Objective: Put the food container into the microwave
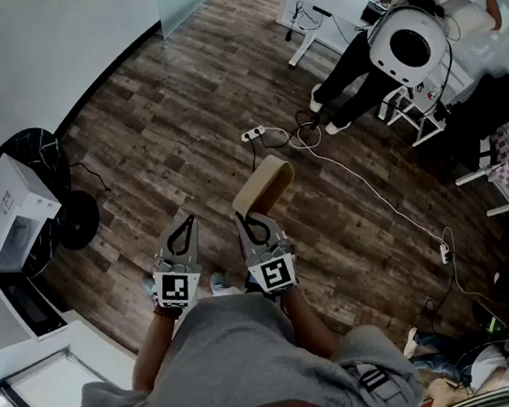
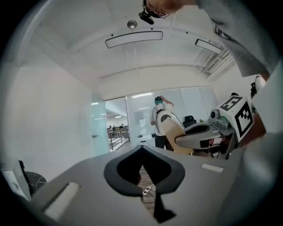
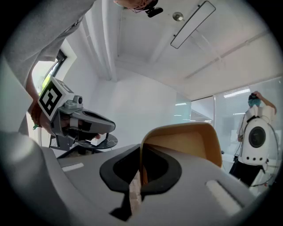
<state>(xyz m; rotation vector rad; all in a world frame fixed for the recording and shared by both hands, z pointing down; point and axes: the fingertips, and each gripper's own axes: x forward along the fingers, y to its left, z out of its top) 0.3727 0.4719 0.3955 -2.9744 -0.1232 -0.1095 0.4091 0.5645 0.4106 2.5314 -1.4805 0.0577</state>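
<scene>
A tan food container (image 1: 266, 185) hangs over the wood floor, and my right gripper (image 1: 249, 217) is shut on its rim. The right gripper view shows the container (image 3: 185, 141) with its wall pinched between the jaws of my right gripper (image 3: 140, 172). Just to the left, my left gripper (image 1: 181, 220) is shut with nothing in it. Its closed jaws fill the left gripper view (image 2: 142, 150), and the container (image 2: 170, 132) shows beyond them. The white microwave (image 1: 11, 220) stands at the far left on a black round table (image 1: 34, 155).
A person (image 1: 407, 47) with a white round pack stands at the top right by a white table (image 1: 329, 6). A power strip (image 1: 258, 134) and a long cable lie on the floor ahead. Chairs and clutter line the right side.
</scene>
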